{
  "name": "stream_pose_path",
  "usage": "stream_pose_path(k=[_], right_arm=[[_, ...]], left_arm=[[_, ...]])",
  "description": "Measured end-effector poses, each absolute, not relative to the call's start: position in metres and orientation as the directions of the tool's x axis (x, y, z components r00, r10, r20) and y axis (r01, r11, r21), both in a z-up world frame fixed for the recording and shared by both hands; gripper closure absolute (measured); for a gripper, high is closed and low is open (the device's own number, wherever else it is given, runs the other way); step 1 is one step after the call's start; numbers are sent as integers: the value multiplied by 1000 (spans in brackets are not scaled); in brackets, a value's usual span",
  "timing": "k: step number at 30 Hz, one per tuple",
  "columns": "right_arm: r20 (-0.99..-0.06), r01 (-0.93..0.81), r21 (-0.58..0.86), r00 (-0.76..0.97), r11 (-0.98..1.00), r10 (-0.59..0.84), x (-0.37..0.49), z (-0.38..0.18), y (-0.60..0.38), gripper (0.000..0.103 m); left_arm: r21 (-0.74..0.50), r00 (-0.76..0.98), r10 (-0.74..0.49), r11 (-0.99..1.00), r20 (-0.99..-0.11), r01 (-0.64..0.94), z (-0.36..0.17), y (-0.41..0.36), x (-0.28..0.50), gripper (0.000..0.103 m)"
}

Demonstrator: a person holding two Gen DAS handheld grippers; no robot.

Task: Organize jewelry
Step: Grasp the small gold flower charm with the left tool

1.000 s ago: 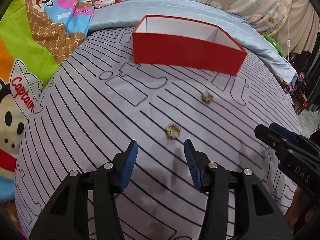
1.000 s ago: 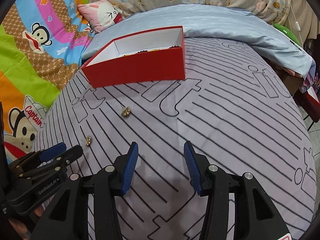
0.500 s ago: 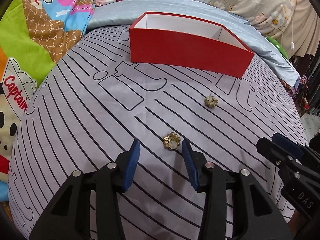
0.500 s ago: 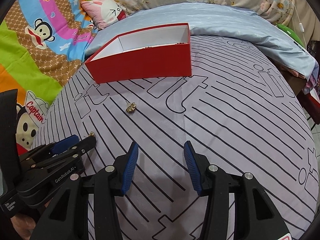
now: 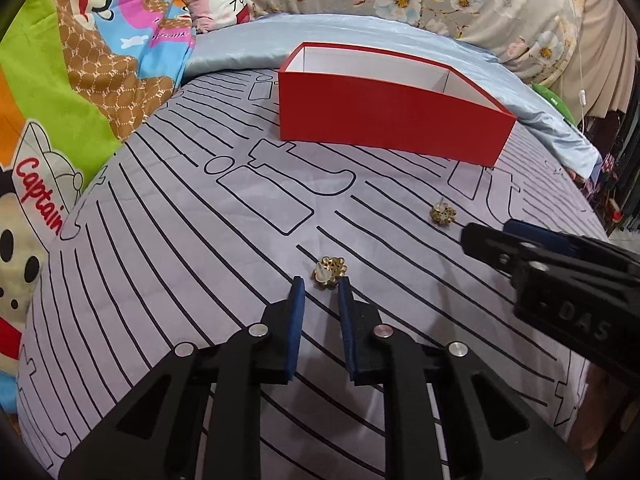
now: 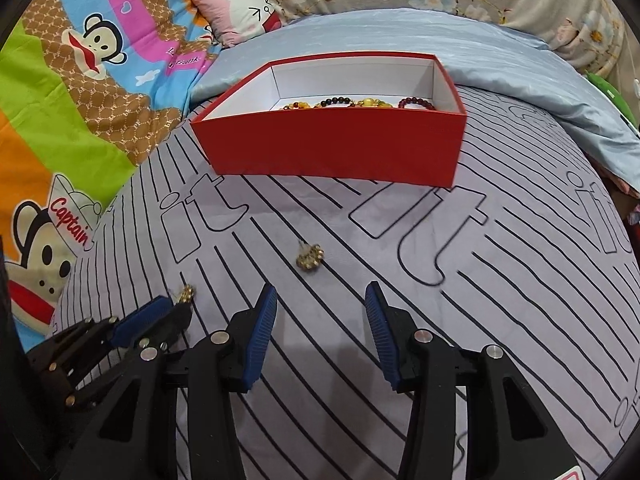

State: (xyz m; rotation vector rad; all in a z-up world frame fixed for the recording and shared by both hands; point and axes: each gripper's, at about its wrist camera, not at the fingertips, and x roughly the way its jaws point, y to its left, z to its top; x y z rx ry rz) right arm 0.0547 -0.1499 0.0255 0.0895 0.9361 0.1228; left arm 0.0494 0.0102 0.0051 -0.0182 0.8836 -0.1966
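A gold flower earring (image 5: 329, 272) lies on the striped grey bedspread (image 5: 200, 260). My left gripper (image 5: 321, 287) sits right at it. Its jaws are closing, their tips flank the earring's near side, and the earring still rests on the cloth. The right wrist view shows this gripper (image 6: 176, 312) low at the left, with the earring (image 6: 186, 293) at its tip. A second gold earring (image 6: 309, 258) lies just ahead of my right gripper (image 6: 320, 300). That gripper's jaws are wide, closing slightly, with nothing between them. The red box (image 6: 332, 148) behind holds beaded bracelets (image 6: 360, 103).
A light blue quilt (image 5: 360, 32) lies behind the box. A cartoon monkey blanket (image 5: 48, 120) runs along the left, and a pink pillow (image 6: 244, 8) lies at the back. The bed's edge drops off at the right (image 5: 600, 208).
The left jaws have narrowed around the near earring. The right gripper has slid in toward the second earring and shows larger in the left wrist view.
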Motion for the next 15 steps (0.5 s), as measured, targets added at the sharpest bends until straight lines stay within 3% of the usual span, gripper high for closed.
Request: stream_pose_path(k=[5,10,15], right_arm=[[-798,-68,129,586,989,144,67,22,-146,62],[-808,-66,129,572,989,143,77,16,-143,76],[-808,-70,126,571,990,143,81,13,-139,80]], left_arm=[[-105,617,-184,981,-765,163,5,12,51,86],[-110,617,-188,981,-764,163,5,12,50,86],[-100,618,-181,981,-765,163,5,10,49,86]])
